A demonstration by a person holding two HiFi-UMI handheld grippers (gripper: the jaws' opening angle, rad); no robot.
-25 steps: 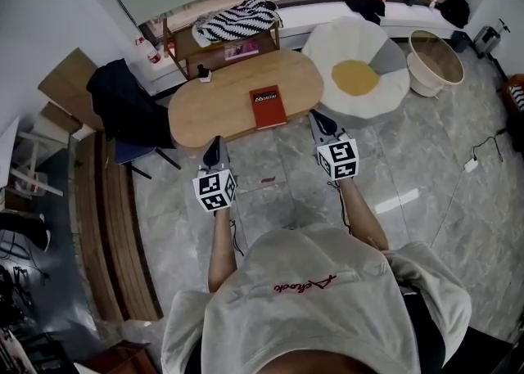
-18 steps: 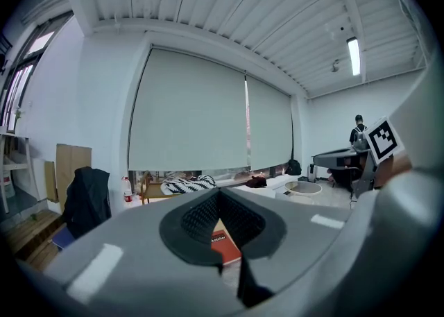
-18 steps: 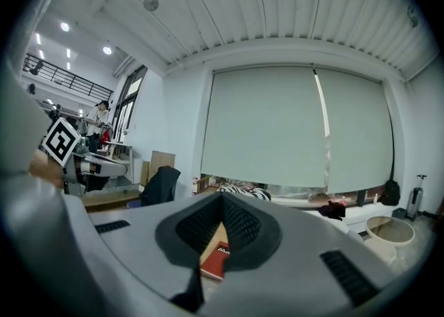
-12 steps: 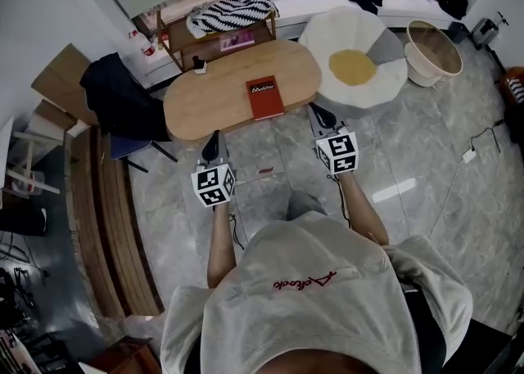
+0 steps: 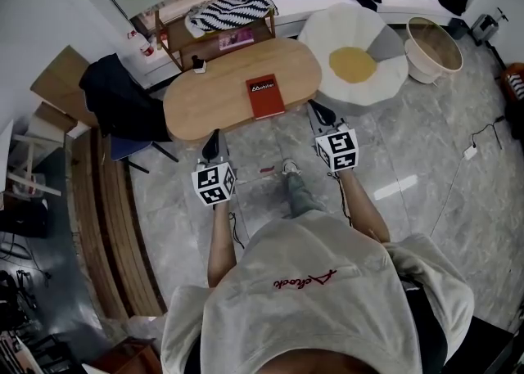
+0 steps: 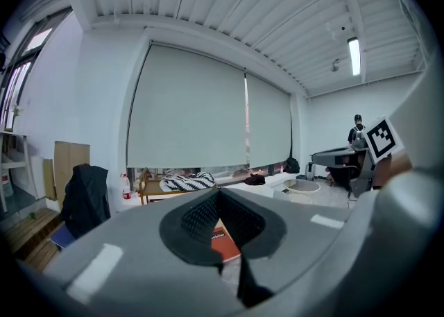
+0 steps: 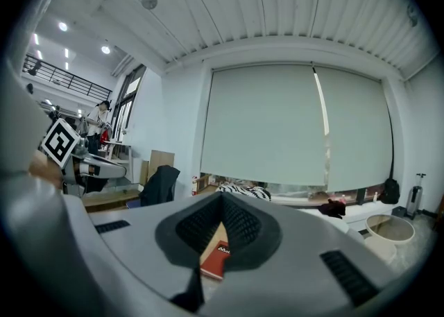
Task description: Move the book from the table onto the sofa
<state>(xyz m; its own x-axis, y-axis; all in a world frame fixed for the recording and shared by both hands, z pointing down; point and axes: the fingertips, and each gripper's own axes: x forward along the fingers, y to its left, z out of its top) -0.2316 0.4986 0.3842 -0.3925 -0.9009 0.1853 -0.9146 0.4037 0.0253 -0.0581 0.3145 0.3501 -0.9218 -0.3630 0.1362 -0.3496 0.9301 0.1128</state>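
Book (image 5: pixel 265 96) lies flat on the table (image 5: pixel 205 102), right of the table's middle and close to its near edge, untouched. Sofa (image 5: pixel 354 65) sits just beside the table's right end.

Left gripper (image 5: pixel 214 145) and right gripper (image 5: pixel 315 112) both hang short of the table's near edge. Jaws on each are pressed together with nothing between them.

Step in hand, as I judge it, is the approach. To do it well:
- open the right jaws before I reach the table
- come in low over the near edge
- slip one jaw under the book's near short side and pinch firmly; a thin flat book may skid away

Count: one book, one table, one sofa, two grippers.
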